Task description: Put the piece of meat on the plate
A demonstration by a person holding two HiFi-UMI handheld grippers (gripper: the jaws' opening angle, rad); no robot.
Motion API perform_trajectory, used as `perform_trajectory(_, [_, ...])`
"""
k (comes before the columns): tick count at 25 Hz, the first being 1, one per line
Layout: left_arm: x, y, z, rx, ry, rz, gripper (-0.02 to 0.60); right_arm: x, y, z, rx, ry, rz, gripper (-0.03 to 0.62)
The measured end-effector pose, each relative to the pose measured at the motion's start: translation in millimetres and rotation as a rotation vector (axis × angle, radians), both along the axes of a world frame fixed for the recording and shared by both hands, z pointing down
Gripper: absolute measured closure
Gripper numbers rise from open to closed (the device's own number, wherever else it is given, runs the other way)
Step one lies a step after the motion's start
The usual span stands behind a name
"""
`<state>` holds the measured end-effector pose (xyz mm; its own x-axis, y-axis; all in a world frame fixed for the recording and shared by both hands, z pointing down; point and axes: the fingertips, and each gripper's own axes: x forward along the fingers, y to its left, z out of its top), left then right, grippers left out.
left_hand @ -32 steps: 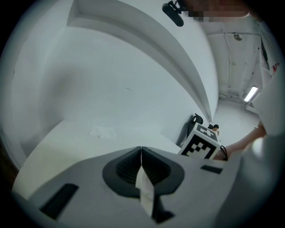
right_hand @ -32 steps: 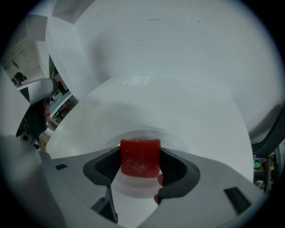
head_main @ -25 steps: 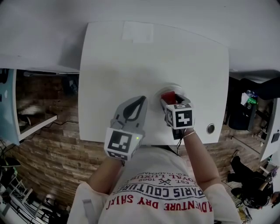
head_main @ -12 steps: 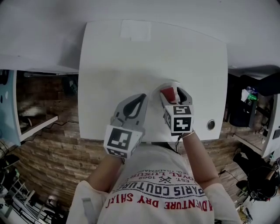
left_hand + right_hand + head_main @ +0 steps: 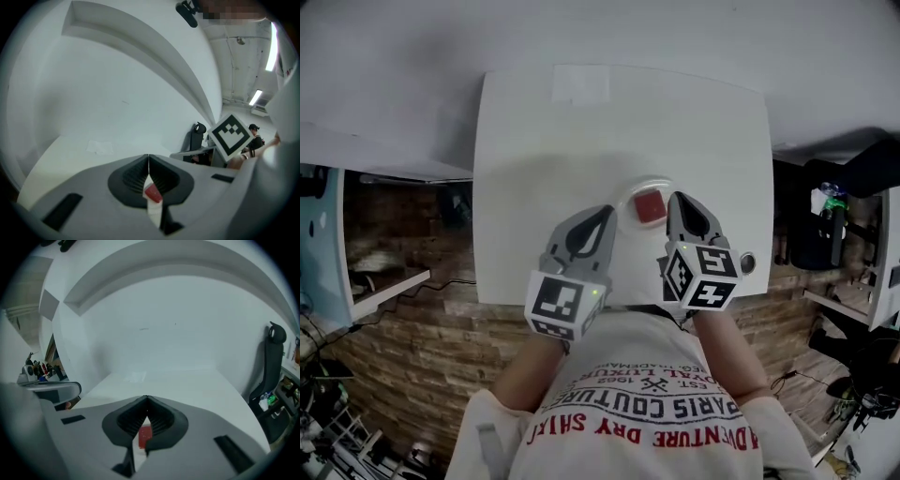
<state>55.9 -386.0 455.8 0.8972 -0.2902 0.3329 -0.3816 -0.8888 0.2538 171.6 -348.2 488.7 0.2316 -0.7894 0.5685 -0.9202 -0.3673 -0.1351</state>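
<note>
Nearest the head camera is the person's printed T-shirt (image 5: 647, 412), with a forearm running out from it to each tool. The left gripper (image 5: 607, 210) has its jaws closed tip to tip and empty. In its own view they meet at the point (image 5: 148, 157), and only the slot below the tips lets anything through. The right gripper (image 5: 677, 197) is closing its jaws to the same tip-to-tip meeting (image 5: 146, 398), with nothing clamped between them. Its marker cube (image 5: 703, 274) sits close to the worktop's near edge.

Between the two sets of jaw tips, closer to the right one and free of both, the red piece of meat (image 5: 650, 206) lies on the small white plate (image 5: 627, 199). Each gripper camera catches it only as a red sliver through its own jaw slot (image 5: 153, 192) (image 5: 145, 436), the jaw bodies screening the rest. A round grommet (image 5: 747, 262) sits in the worktop just right of the right gripper's jaws.

Beyond the jaws the white worktop (image 5: 581, 141) runs bare to a pale taped patch (image 5: 581, 84) near its far edge (it reads like paper or tape). A white wall (image 5: 178, 324) stands past that. Off the worktop there is plank-patterned floor (image 5: 403, 347) on the left gripper's side and a black chair (image 5: 274, 357) on the right gripper's.
</note>
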Motion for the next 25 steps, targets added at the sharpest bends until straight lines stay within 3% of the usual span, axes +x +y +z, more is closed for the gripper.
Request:
perform_trajectory(14, [-12, 4, -70, 0.166, 0.079, 0.013, 0.574, -30, 13, -87, 0.239, 0.106, -0.027, 0.583])
perform_trajectory(25, [-18, -2, -96, 0.235, 0.117, 0.010, 0.574, -43, 12, -109, 0.273, 0.164, -0.065, 0.583])
